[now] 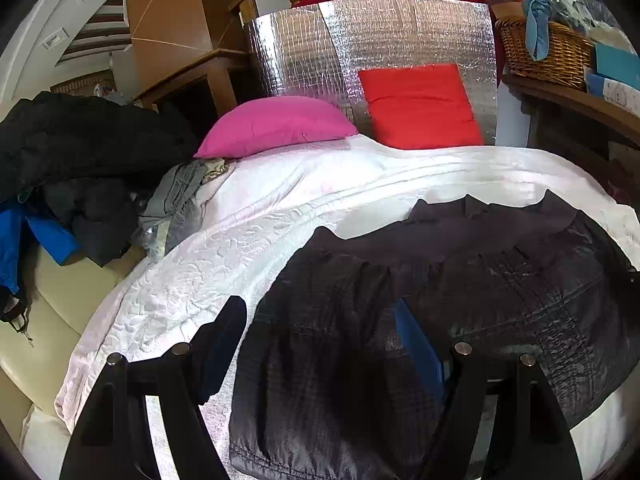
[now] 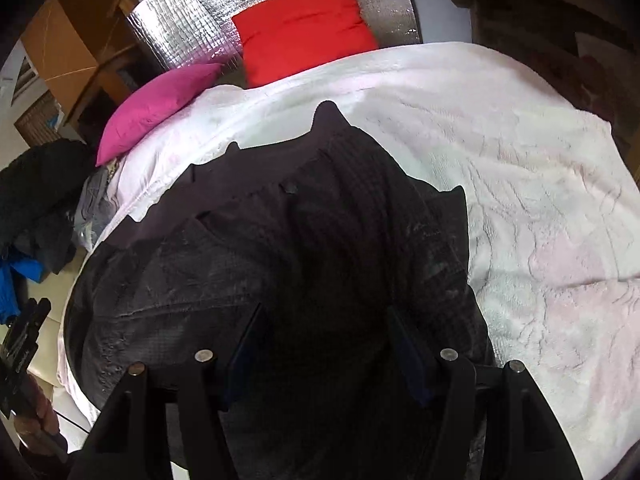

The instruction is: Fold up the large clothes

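Note:
A large black quilted jacket [image 1: 440,300] lies spread on the white bed cover [image 1: 240,240]. My left gripper [image 1: 320,320] is open just above the jacket's left part, with its left finger over the white cover and its right finger over the jacket. In the right wrist view the jacket [image 2: 260,240] fills the middle. My right gripper [image 2: 324,320] is open just above its dark middle, and holds nothing. The left gripper shows at the left edge of the right wrist view [image 2: 24,336].
A pink pillow [image 1: 276,124] and a red cushion [image 1: 420,104] lean at the bed head against a silver foil panel [image 1: 360,40]. A heap of dark and blue clothes [image 1: 80,184] lies at the left. A wicker basket [image 1: 540,52] stands on a shelf at the right.

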Demonstrator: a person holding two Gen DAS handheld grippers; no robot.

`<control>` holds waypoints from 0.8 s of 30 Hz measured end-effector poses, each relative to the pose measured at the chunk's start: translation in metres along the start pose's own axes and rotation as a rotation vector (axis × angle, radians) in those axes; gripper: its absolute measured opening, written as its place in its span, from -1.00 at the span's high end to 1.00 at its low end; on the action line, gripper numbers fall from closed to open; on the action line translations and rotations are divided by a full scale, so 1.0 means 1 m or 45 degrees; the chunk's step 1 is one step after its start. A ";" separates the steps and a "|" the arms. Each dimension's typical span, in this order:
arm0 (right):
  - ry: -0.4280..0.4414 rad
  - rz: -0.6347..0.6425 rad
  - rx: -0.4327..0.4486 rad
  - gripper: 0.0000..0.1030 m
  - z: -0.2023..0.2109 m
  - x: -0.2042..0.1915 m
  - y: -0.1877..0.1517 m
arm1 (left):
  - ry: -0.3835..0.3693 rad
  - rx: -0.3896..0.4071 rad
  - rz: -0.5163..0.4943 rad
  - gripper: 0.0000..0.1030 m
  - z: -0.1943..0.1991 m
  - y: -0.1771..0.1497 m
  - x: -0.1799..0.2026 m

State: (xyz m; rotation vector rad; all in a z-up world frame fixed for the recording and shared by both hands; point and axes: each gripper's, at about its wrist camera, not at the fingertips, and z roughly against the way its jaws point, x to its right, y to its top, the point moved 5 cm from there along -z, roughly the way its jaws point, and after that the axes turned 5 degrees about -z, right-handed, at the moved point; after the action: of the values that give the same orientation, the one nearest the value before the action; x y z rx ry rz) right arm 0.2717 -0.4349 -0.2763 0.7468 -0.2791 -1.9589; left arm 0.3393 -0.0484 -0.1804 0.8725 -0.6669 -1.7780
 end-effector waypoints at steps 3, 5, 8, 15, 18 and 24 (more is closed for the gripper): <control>0.047 -0.031 0.038 -0.28 0.009 -0.002 0.008 | -0.022 -0.054 0.004 -0.52 -0.014 -0.001 0.003; 0.071 -0.052 0.066 -0.31 0.014 -0.004 0.019 | -0.058 -0.147 0.042 -0.52 -0.036 -0.003 0.004; 0.025 -0.073 0.112 -0.31 0.013 0.000 0.043 | -0.074 -0.266 0.167 -0.52 -0.064 -0.003 -0.012; 0.034 -0.233 0.097 -0.51 -0.011 0.026 0.100 | -0.161 -0.394 0.503 -0.60 -0.122 0.003 -0.072; 0.026 -0.273 0.030 -0.53 -0.039 0.027 0.121 | -0.279 -0.506 0.624 -0.60 -0.150 -0.007 -0.080; -0.042 -0.158 -0.103 -0.52 -0.093 0.010 0.133 | -0.436 -0.575 0.722 -0.60 -0.179 -0.007 -0.072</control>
State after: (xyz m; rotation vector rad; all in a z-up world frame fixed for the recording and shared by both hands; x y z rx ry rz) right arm 0.4211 -0.4981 -0.2877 0.6943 -0.1754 -2.0883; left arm 0.4974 0.0141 -0.2725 0.0516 -0.6147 -1.4704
